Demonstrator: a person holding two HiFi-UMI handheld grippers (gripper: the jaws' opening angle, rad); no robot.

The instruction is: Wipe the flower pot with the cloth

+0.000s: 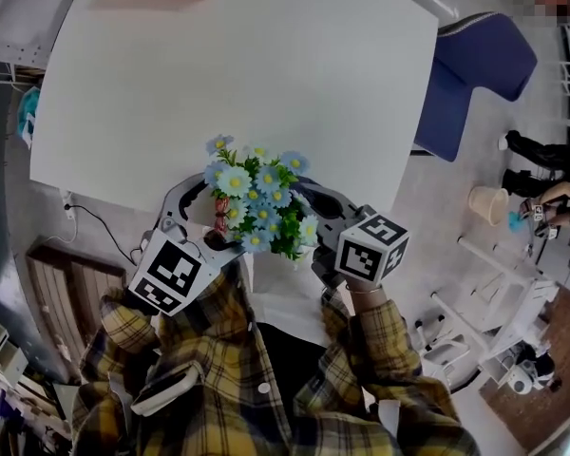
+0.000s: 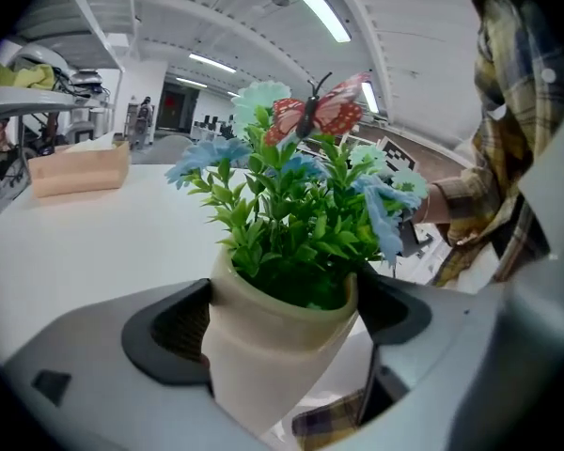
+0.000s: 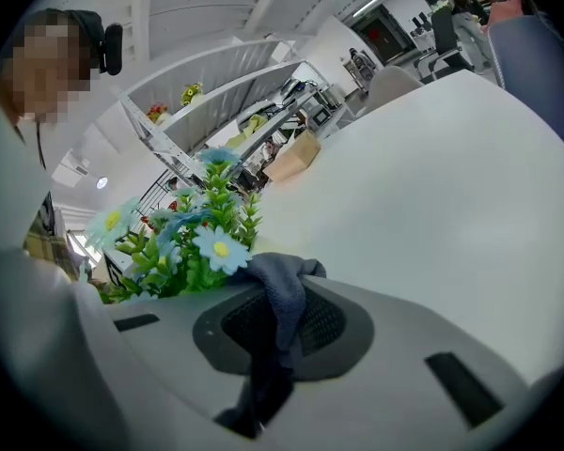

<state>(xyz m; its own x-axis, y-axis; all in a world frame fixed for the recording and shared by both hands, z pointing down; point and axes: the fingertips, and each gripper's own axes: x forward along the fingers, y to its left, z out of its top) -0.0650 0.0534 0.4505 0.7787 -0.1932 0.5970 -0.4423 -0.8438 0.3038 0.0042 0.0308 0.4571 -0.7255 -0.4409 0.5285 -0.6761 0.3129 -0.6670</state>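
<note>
Left claw (image 2: 284, 313), 1 pot (image 2: 263, 369); right claw (image 3: 263, 374), 1 cloth (image 3: 284, 285)

Your left gripper (image 1: 207, 222) sits at 8 o'clock in the head view, its jaws squeezing the flower pot (image 2: 263, 365). Your right gripper (image 1: 315, 234) sits at 4 o'clock, its jaws pinching the cloth (image 3: 284, 294). Both point toward 12 o'clock.

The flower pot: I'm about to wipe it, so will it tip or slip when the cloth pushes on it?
The flower pot is probably light: the left claw alone holds it up. It tapers downward and looks smooth, so it may swivel between the pads. The tall flowers likely make it top-heavy.
</note>
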